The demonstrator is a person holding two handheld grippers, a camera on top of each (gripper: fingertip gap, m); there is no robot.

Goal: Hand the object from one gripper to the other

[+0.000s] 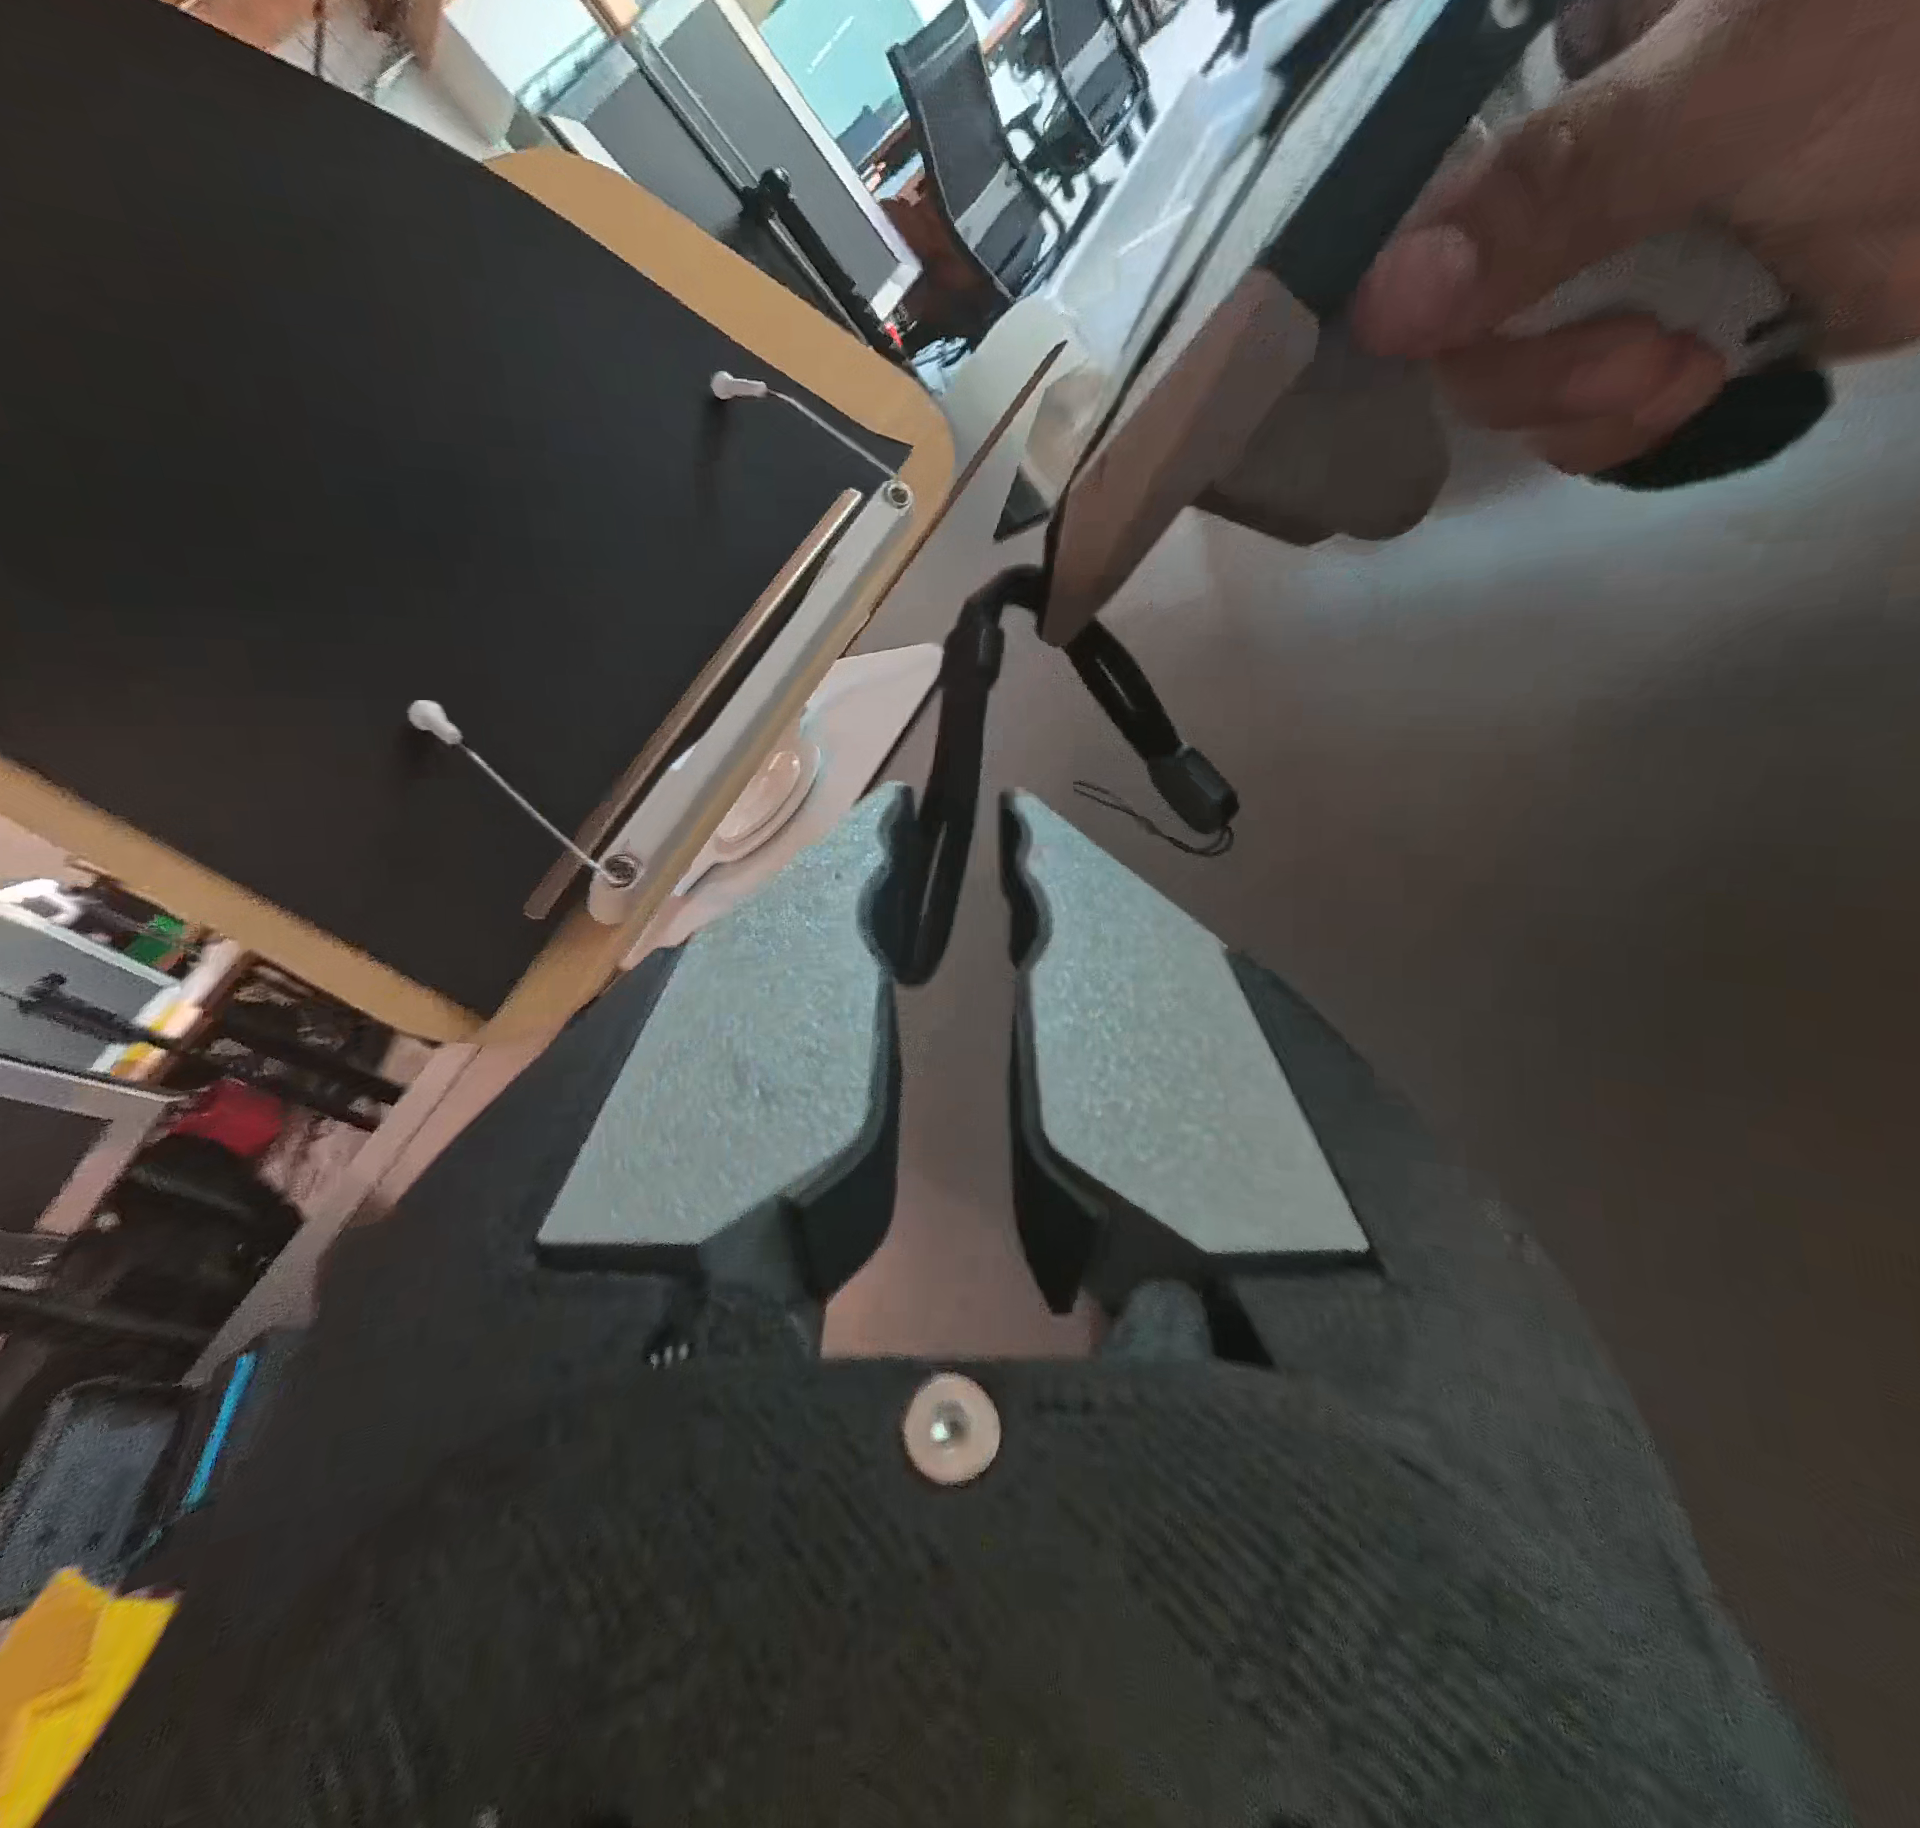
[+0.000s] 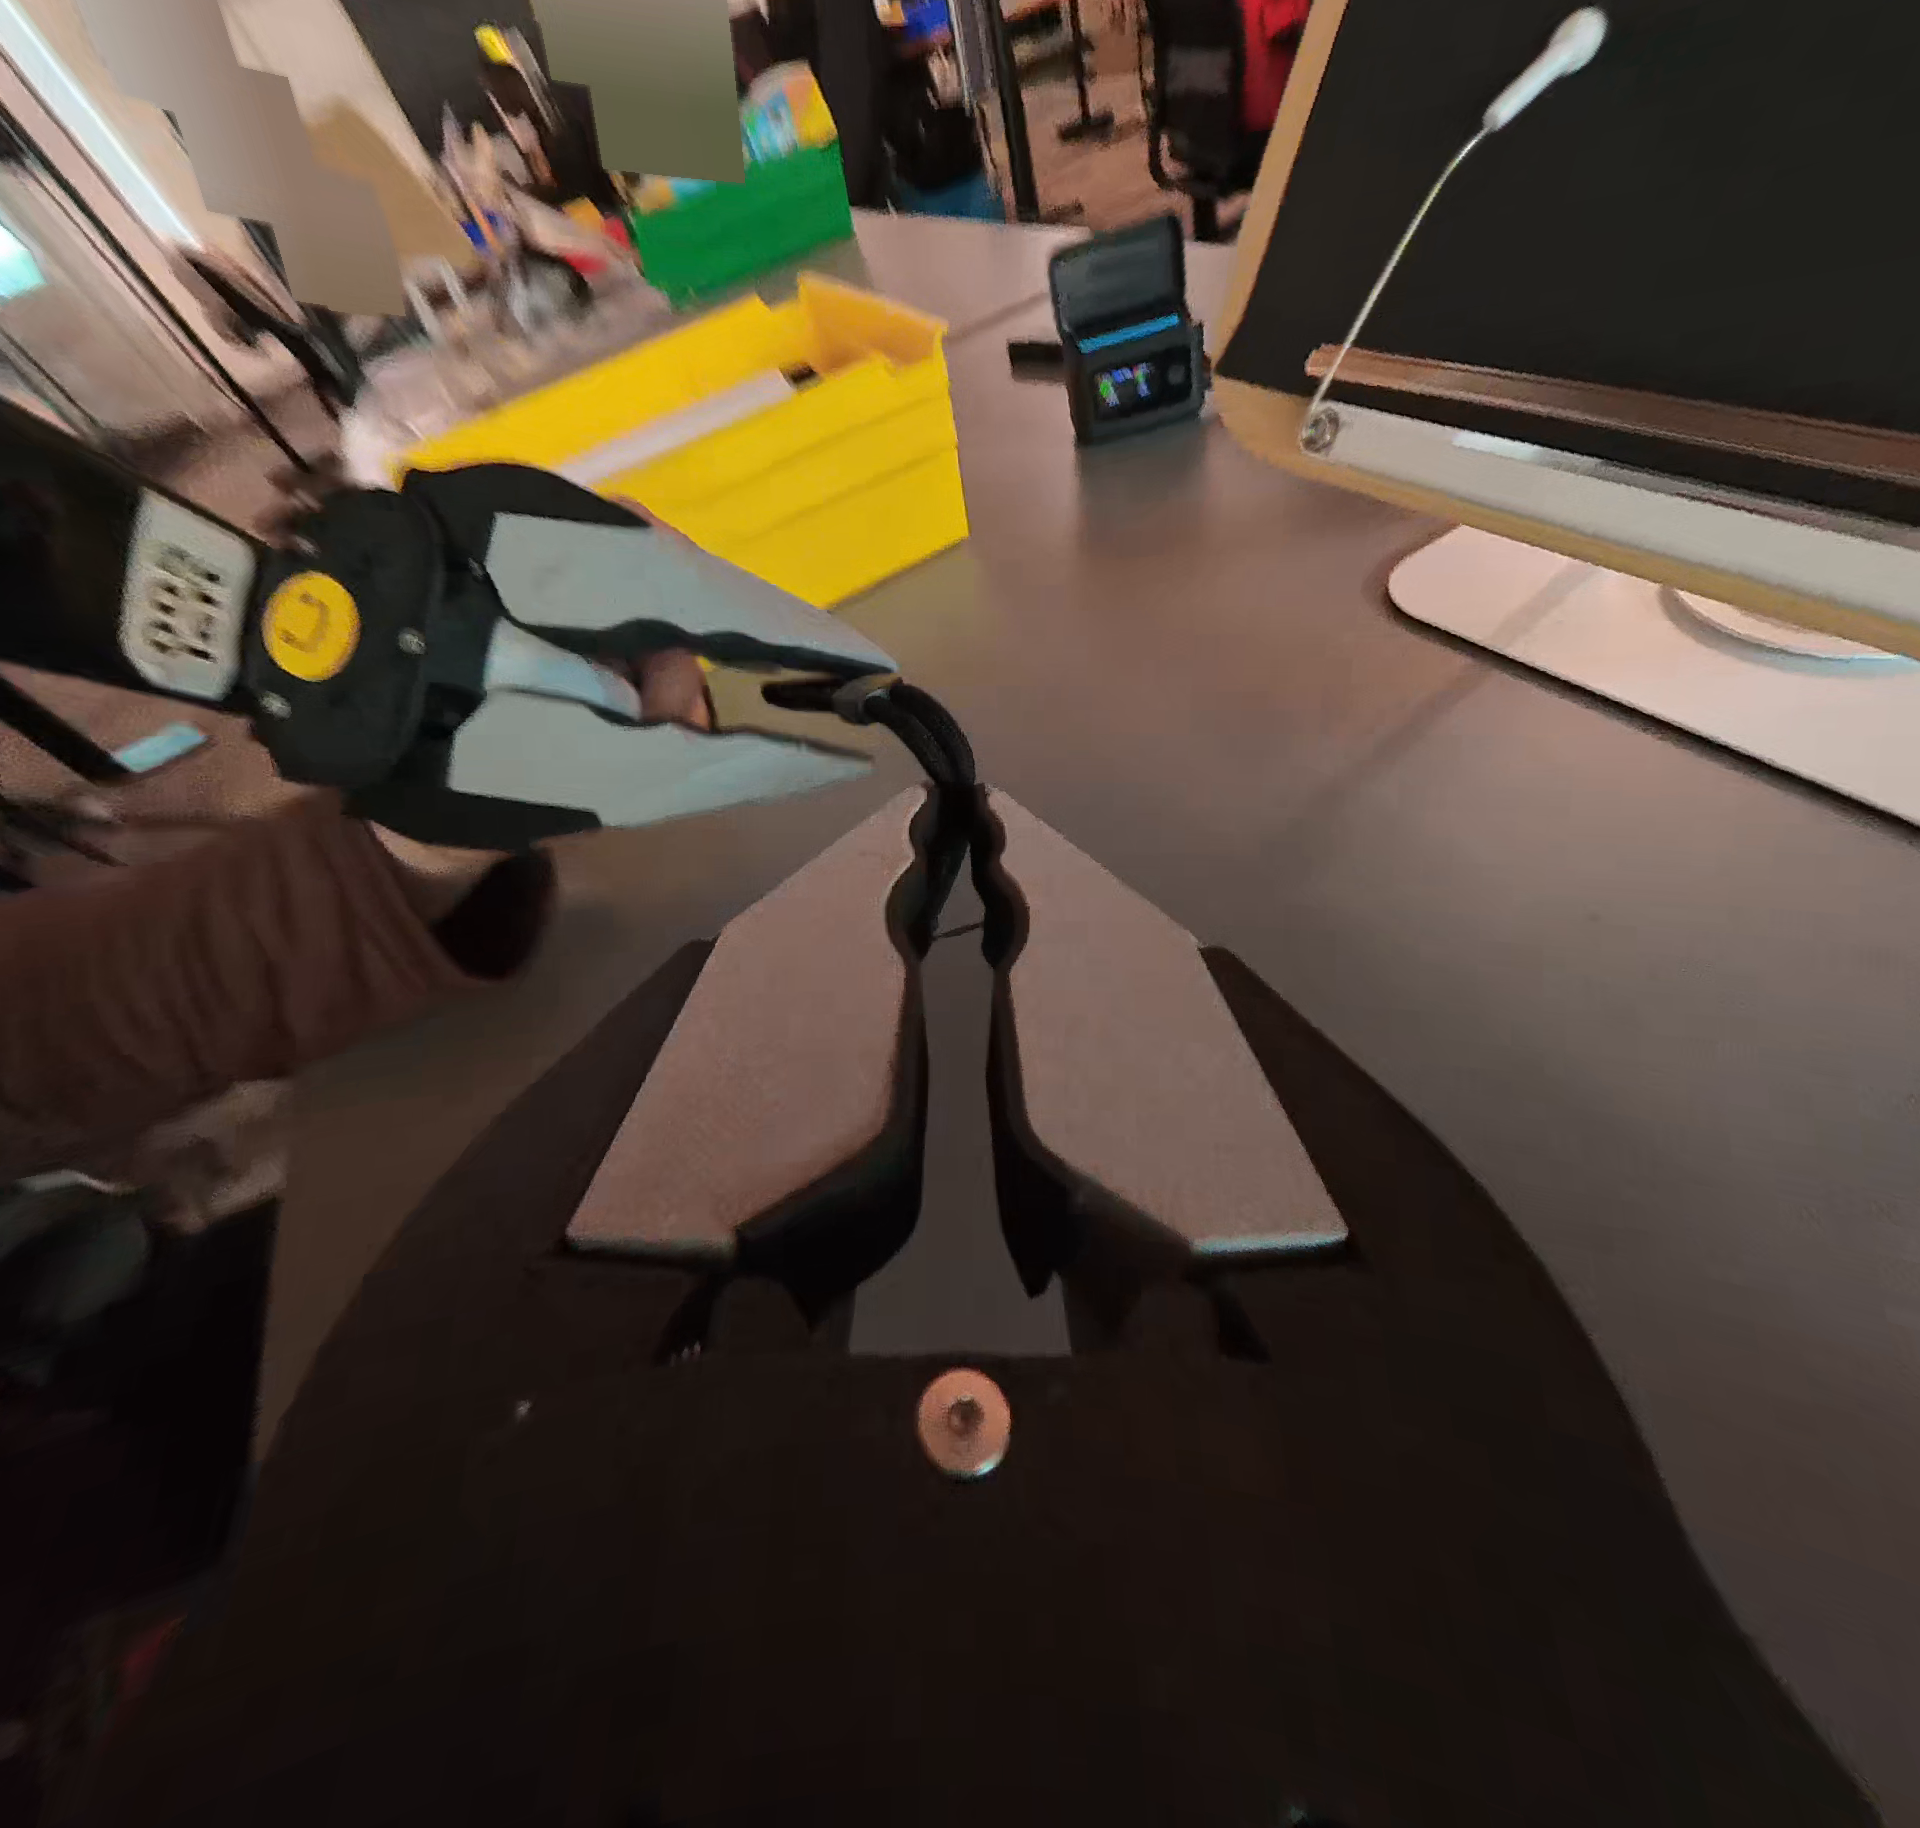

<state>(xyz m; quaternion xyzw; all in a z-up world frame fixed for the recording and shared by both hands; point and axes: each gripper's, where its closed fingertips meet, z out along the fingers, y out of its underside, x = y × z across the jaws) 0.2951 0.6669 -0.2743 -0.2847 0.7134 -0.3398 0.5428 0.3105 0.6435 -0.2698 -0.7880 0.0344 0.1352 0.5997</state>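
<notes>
Right hand-held gripper (image 2: 956,843) pinches black strap (image 2: 940,739) over open table (image 2: 1455,947).

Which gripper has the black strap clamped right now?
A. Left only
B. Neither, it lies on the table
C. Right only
C: the right gripper has its tips pinched on the black strap, while the left gripper stands open around its loop.

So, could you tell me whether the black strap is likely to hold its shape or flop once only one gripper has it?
Probably floppy: the strap droops in a loop from the right gripper rather than keeping a line. Likely light, since a fingertip pinch alone carries it. Its clasp end hangs loose, so it may swing.
</notes>
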